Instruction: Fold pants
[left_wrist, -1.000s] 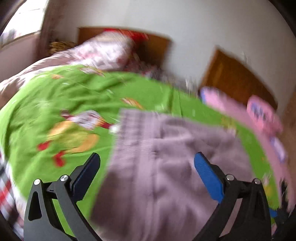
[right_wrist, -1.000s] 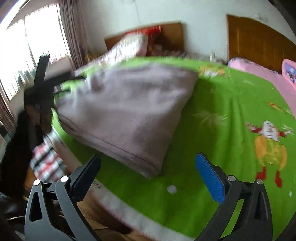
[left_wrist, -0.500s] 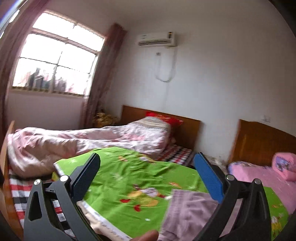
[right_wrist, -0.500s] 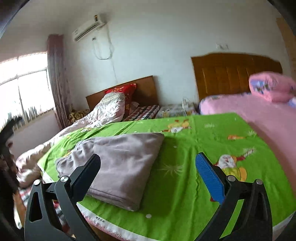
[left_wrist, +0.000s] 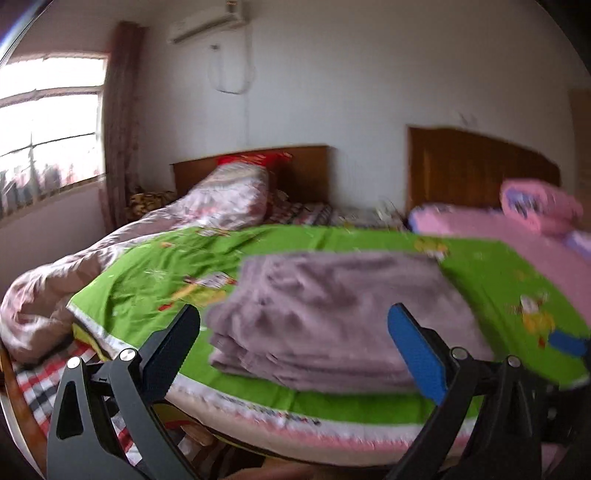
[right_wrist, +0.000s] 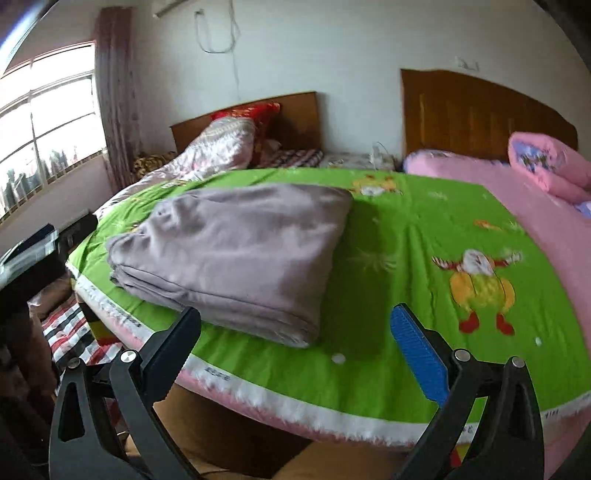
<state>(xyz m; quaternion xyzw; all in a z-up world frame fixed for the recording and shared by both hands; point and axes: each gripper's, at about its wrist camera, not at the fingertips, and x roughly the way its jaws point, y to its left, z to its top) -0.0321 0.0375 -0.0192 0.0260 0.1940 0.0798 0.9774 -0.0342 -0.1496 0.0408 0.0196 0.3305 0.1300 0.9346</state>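
Because the pants (left_wrist: 332, 317) lie as a flat, squared stack near the front edge of the bed (left_wrist: 155, 273), the left wrist view reads like a job close to done. Mauve cloth, several layers showing at the near edge, resting on the green cartoon bedspread. Left claw (left_wrist: 295, 343) spread wide, nothing between its fingers, held off the near side of the bed and clear of the cloth; the stack sits in the gap between the fingers only by line of sight. Picture is smeared, so finer creases cannot be told. Rumpled quilt (left_wrist: 55, 291) lies on the far left, a pink bed (left_wrist: 517, 236) to the right.

Right wrist view, sharper. Pants (right_wrist: 236, 251) sit toward the left half of the bed (right_wrist: 406, 258), fold edges stacked and fairly even, one corner pointing at the camera. Right claw (right_wrist: 295, 339) likewise spread and empty, held low in front of the mattress edge, apart from the cloth. Left claw shows dimly at the left border (right_wrist: 33, 243), beside the bed.

Judgement: both claws stand off because the bundle needs no holding; it keeps its shape by its own weight. Placement near the front edge suits easy reach. Remaining work, if any, looks like a light smoothing of the top layer.
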